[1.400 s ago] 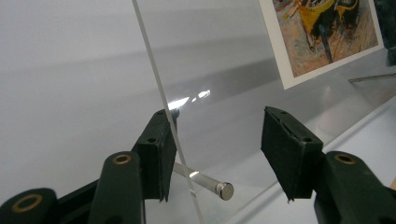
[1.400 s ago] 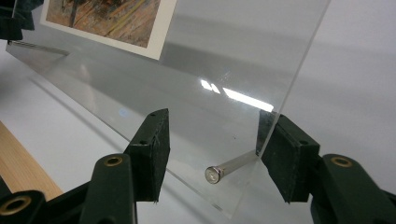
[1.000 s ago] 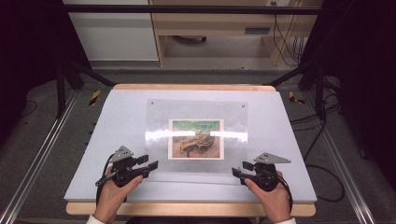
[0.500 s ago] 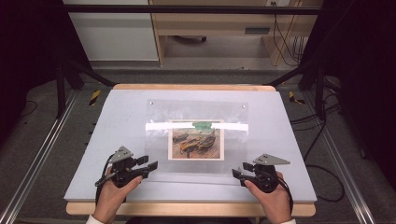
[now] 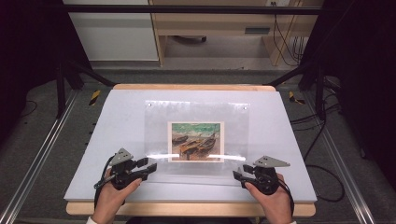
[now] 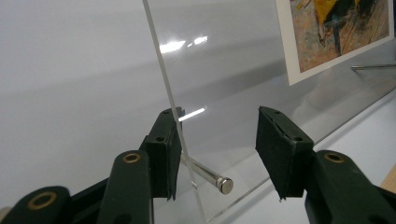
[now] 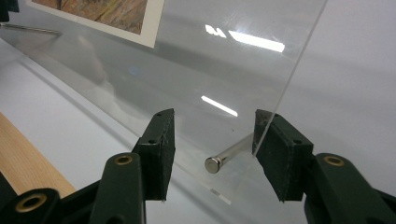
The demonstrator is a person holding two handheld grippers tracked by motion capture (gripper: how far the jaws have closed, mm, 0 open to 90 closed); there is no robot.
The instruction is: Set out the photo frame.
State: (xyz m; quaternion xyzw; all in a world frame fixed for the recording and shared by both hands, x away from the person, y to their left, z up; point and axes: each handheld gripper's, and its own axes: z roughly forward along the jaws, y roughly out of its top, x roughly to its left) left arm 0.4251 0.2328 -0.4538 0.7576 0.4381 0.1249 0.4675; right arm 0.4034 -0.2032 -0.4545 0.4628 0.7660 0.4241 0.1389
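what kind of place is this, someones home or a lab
Most likely a lab or recording workspace: a white board on a wooden table, framed by black metal stands, with loose cables on the grey floor, and handheld grippers.

Clear panel [image 5: 196, 135] and picture [image 5: 195, 141] tilted differently

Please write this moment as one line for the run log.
left gripper: open, jaws just closing, metal pin between | right gripper: same | acrylic panel: holds picture, on white table
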